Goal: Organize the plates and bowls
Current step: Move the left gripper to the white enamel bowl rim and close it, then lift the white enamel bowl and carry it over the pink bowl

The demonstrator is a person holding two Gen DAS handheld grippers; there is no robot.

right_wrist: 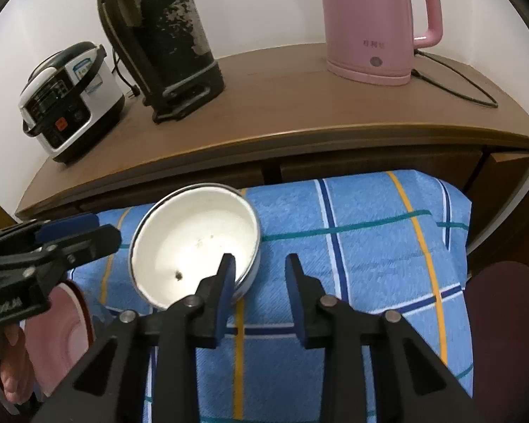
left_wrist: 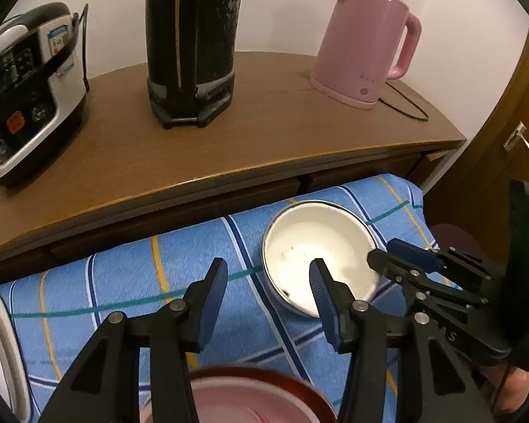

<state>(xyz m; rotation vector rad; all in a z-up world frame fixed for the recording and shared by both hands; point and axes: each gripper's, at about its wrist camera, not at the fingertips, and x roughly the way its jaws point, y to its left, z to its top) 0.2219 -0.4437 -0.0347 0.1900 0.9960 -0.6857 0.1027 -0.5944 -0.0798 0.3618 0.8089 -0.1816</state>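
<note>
Blue checked cloth [right_wrist: 370, 246] is supporting the rigid, chippable white bowl [right_wrist: 197, 239], best gripped at its rim, while both the left gripper [left_wrist: 268, 278] and right gripper [right_wrist: 261, 275] are hovering released, empty.

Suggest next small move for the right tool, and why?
Probably ease the right tool forward and left so its open jaws straddle the near rim of the white enamel bowl. One finger already overlaps that rim, nothing is gripped, and the left tool is open too.
</note>
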